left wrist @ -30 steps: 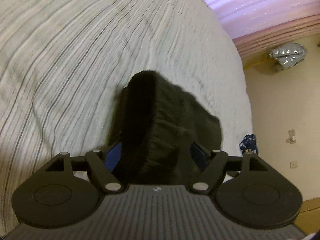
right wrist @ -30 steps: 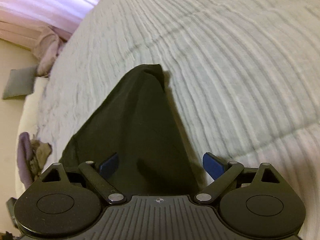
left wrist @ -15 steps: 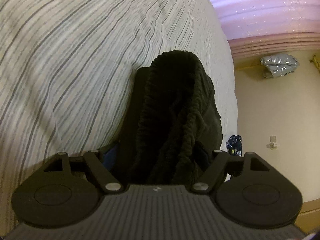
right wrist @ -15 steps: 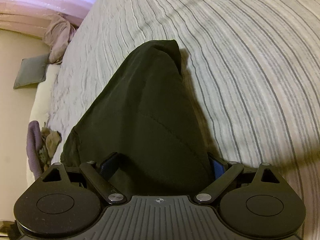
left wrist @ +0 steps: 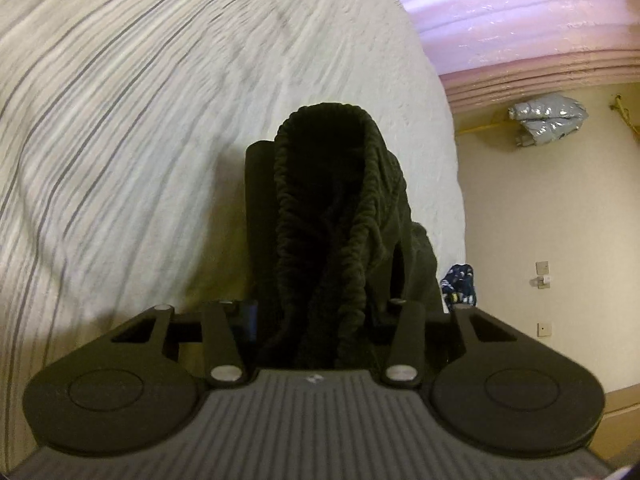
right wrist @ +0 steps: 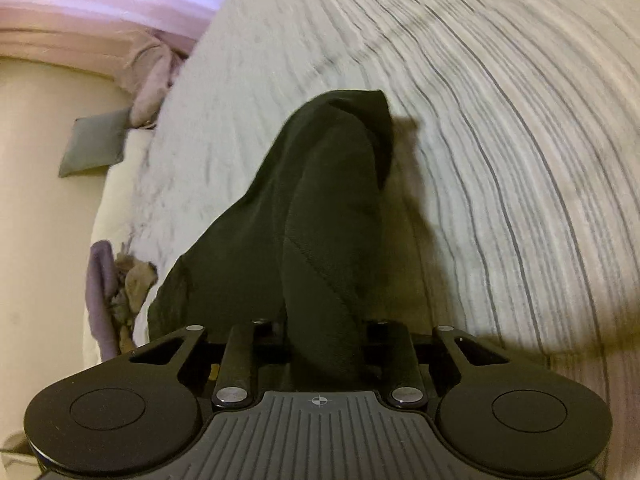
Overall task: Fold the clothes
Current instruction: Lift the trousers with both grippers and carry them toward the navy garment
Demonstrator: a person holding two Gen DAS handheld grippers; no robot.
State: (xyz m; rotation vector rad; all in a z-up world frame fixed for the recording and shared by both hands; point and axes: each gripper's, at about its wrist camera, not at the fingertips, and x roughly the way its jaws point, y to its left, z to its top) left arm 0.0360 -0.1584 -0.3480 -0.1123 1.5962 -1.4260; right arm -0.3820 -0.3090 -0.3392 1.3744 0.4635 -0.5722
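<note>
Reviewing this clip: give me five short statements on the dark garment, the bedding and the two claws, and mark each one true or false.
1. The dark garment lies on a striped bedspread. True.
2. The left claw has a ribbed, elasticated edge of the garment between its closing jaws. True.
3. The right claw has nothing between its jaws. False: a fold of smooth dark fabric runs between them as they close.
4. The bedspread is plain red. False: it is pale with thin dark stripes.
5. A silver puffy jacket lies on the floor beyond the bed. True.
</note>
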